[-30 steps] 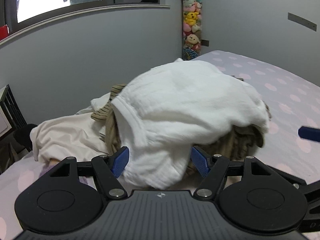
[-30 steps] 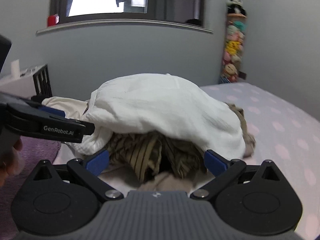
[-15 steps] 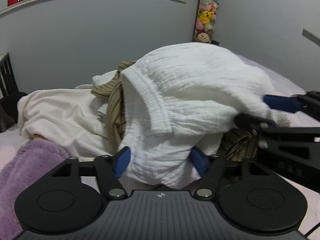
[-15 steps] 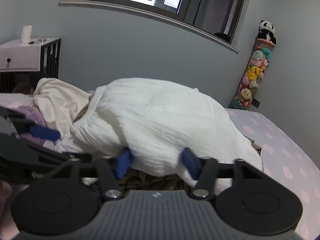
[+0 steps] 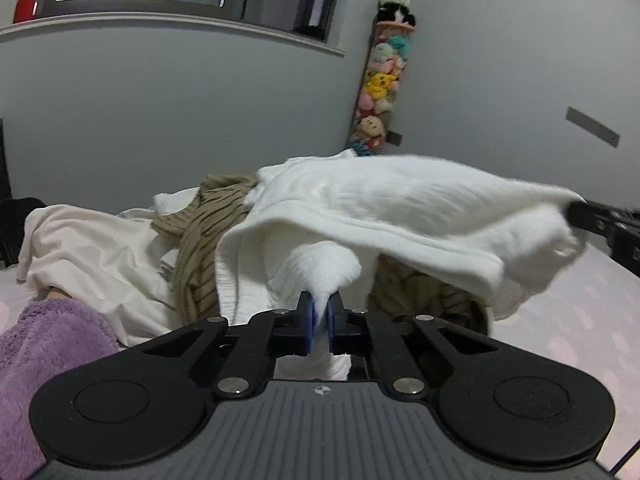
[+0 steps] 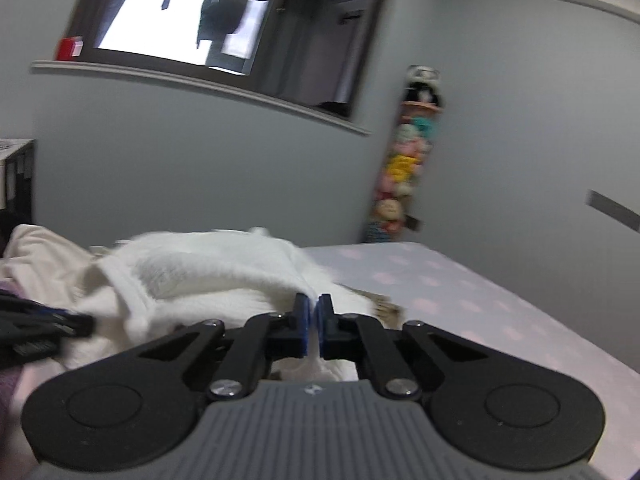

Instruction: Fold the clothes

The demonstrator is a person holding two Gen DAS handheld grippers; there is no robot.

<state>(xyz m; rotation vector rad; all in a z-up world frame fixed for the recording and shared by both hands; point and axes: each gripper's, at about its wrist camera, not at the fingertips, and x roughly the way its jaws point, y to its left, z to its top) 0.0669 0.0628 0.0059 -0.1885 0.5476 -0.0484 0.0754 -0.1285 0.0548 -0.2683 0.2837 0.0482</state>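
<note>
A white crinkled garment (image 5: 392,208) is lifted off a pile of clothes on the bed. My left gripper (image 5: 319,312) is shut on a bunched fold of it near its lower edge. My right gripper (image 6: 314,312) is shut on another edge of the white garment (image 6: 208,268); in the left wrist view the right gripper (image 5: 576,212) holds the cloth's far right corner. Under the cloth lies a brown striped garment (image 5: 200,236) beside a cream garment (image 5: 88,240). In the right wrist view the left gripper (image 6: 68,322) shows at the left edge.
A purple fuzzy fabric (image 5: 44,344) lies at the near left. The bed sheet (image 6: 460,292) with pale pink dots stretches to the right. A tall tube of plush toys (image 5: 380,80) stands in the corner by the grey wall. A dark bedside stand (image 6: 16,176) is at far left.
Both grippers have gone from open around the white garment to shut on it. The cloth has been raised and stretched out sideways above the pile, uncovering more of the striped garment.
</note>
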